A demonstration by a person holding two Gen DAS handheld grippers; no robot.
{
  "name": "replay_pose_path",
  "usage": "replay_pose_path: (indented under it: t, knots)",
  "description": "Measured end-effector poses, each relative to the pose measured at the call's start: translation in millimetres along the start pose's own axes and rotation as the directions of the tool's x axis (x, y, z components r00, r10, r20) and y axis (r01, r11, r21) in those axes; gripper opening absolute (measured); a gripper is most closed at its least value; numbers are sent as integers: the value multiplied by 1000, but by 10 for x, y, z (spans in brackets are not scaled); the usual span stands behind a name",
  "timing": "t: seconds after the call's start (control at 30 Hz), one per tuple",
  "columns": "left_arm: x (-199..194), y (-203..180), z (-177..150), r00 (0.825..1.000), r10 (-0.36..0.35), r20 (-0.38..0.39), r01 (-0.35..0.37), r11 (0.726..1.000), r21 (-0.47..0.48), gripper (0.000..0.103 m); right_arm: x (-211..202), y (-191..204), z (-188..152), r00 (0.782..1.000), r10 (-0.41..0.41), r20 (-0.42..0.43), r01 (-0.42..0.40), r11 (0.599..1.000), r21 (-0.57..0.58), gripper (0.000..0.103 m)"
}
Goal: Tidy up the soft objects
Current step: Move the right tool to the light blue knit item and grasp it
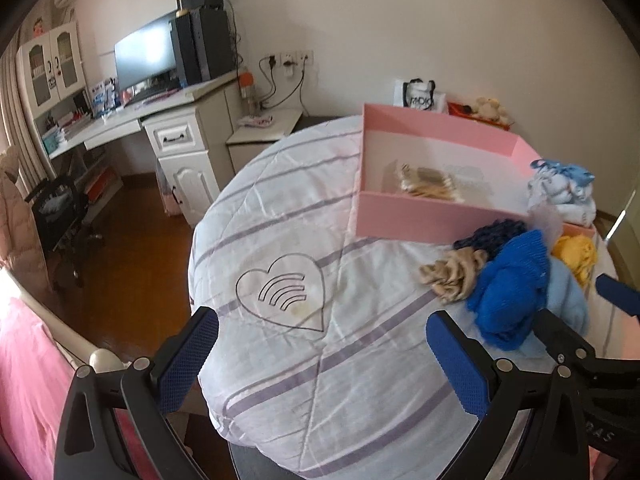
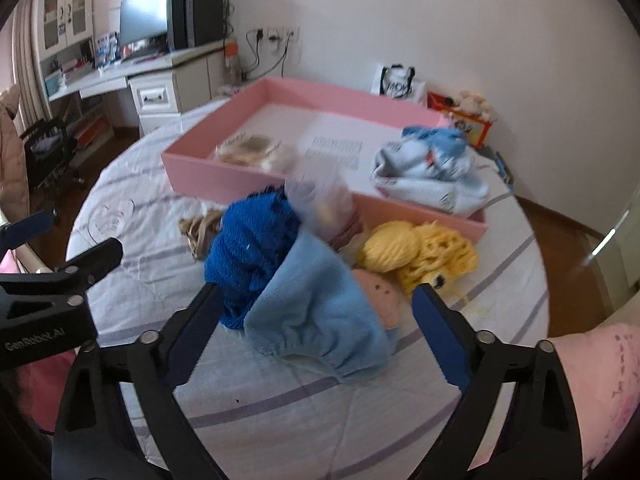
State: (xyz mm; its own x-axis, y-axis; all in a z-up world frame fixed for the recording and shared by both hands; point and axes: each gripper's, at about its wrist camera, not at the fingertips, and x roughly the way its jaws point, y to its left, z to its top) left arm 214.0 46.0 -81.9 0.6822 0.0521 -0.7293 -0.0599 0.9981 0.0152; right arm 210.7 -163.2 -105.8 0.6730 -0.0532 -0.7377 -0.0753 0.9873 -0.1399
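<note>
A pile of soft things lies on the striped quilt (image 2: 280,420) in front of a pink box (image 2: 224,184). In the pile are a dark blue knit piece (image 2: 248,248), a light blue cloth (image 2: 320,312), a yellow yarn doll (image 2: 420,252) and a beige scrunchie (image 1: 452,276). A white and blue garment (image 2: 432,176) rests on the box's right side, and a beige item (image 1: 428,184) lies inside. My right gripper (image 2: 316,316) is open, its fingers on either side of the light blue cloth without pressing it. My left gripper (image 1: 324,336) is open over bare quilt, left of the pile.
A clear plastic bag (image 2: 320,196) sits against the box front. A white desk (image 1: 132,120) with a monitor (image 1: 144,60) stands at the back left, an office chair (image 1: 60,216) beside it. A shopping bag (image 1: 420,96) and plush toy (image 1: 488,108) stand behind the box.
</note>
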Motion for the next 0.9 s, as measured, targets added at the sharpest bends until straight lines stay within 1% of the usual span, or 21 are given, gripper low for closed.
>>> replay_pose_path:
  t: [0.03,0.1,0.13,0.17,0.2,0.23,0.3,0.4,0.5,0.77,0.9]
  knots:
    - [40,27,-2,1000,-2,-8,2,1000,-5,103,43,17,-8,1000,1,-15,-1,1000,-1,83]
    - [95,82,-14,1000,-6,-18,6,1000,-13,103,120,34,-31,999,1,-34,-1,1000,4,71]
    - [119,102,-23,1000,-9,-23,8,1000,-16,103,146,38,-46,999,1,-41,-1,1000,9,68]
    - [150,124,-32,999,-11,-30,11,1000,-19,103,187,41,-61,999,4,-53,-3,1000,17,60]
    - [179,145,-44,999,-15,-39,14,1000,-22,103,215,54,-62,998,6,-60,-5,1000,22,49]
    - [214,159,-56,999,-18,-48,17,1000,-24,103,230,57,-76,998,12,-64,-11,1000,26,44]
    - [260,166,-71,998,-24,-60,22,999,-23,103,224,67,-94,997,43,-60,-41,999,24,23]
    - [283,163,-79,997,-34,-67,33,999,-22,103,180,94,-100,998,32,-45,-32,999,6,15]
    - [227,145,-77,997,-53,-56,52,999,-13,103,110,68,-93,999,42,-30,-41,999,7,12]
    - [77,0,-63,994,-107,-37,108,994,9,103,-205,-133,-60,998,40,41,-42,998,39,10]
    - [0,-104,-36,989,-145,-34,146,989,26,103,-364,-259,-41,995,62,83,-67,995,69,10]
